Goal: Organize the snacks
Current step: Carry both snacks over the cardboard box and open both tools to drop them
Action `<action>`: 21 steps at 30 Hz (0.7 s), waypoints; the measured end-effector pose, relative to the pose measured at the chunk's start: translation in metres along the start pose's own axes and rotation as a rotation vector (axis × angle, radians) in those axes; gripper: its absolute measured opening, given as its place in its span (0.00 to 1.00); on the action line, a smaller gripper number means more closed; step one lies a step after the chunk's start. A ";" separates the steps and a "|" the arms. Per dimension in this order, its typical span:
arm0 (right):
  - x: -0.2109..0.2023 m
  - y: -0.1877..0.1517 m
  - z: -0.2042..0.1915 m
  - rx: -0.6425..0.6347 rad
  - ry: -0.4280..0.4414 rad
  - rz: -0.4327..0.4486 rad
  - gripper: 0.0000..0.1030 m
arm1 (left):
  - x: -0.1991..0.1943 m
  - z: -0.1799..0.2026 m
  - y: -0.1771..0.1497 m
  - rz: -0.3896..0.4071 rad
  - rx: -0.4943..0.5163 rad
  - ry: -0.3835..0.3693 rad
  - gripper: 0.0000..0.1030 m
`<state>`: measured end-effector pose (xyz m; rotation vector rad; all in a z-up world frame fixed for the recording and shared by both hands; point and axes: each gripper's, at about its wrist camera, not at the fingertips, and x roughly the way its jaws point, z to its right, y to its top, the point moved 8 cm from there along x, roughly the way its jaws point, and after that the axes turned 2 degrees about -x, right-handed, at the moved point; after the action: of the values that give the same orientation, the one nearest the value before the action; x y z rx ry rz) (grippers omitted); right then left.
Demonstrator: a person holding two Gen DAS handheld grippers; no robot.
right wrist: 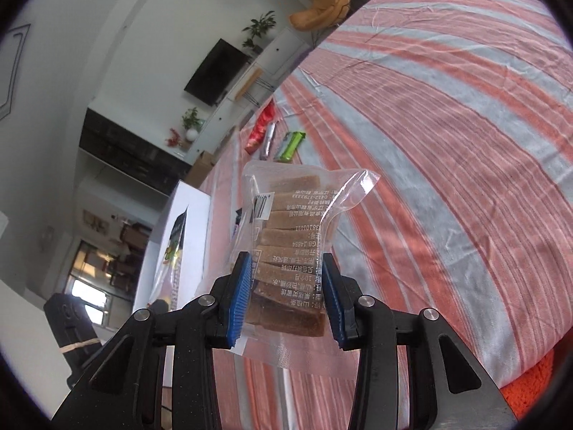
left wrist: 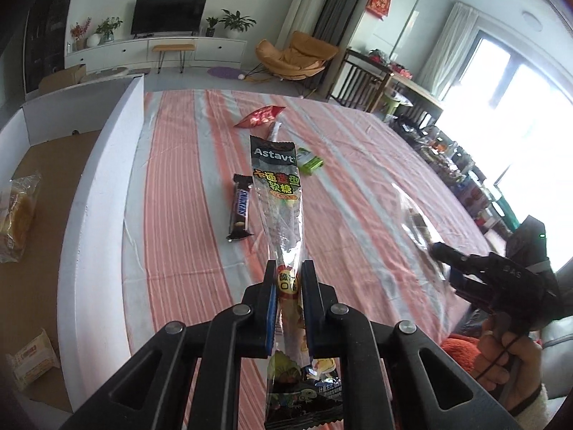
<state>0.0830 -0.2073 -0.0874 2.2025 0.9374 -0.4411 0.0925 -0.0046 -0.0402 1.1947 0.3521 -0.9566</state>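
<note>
While clamped, gummy packet [left wrist: 277, 193] lengthwise, away.

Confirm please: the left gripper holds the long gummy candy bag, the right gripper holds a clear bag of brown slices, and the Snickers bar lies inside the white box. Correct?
Not quite. The left wrist view shows the Snickers bar lying on the striped cloth, outside the white box. The rest stands.
</note>
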 end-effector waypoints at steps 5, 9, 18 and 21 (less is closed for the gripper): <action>0.000 -0.002 -0.009 -0.036 -0.009 -0.004 0.39 | -0.023 -0.001 0.006 0.032 -0.007 -0.035 0.11; 0.002 -0.003 -0.032 -0.074 0.023 -0.014 0.39 | -0.050 -0.011 0.015 0.078 -0.023 -0.035 0.11; 0.023 -0.011 -0.160 -0.235 0.205 -0.081 0.39 | -0.147 -0.098 0.048 0.256 -0.100 0.131 0.11; 0.048 -0.031 -0.231 -0.331 0.301 -0.158 0.39 | -0.176 -0.146 0.047 0.295 -0.154 0.231 0.11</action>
<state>0.1022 -0.0039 0.0340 1.9280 1.2526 -0.0167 0.0622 0.2063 0.0559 1.1793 0.4123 -0.5287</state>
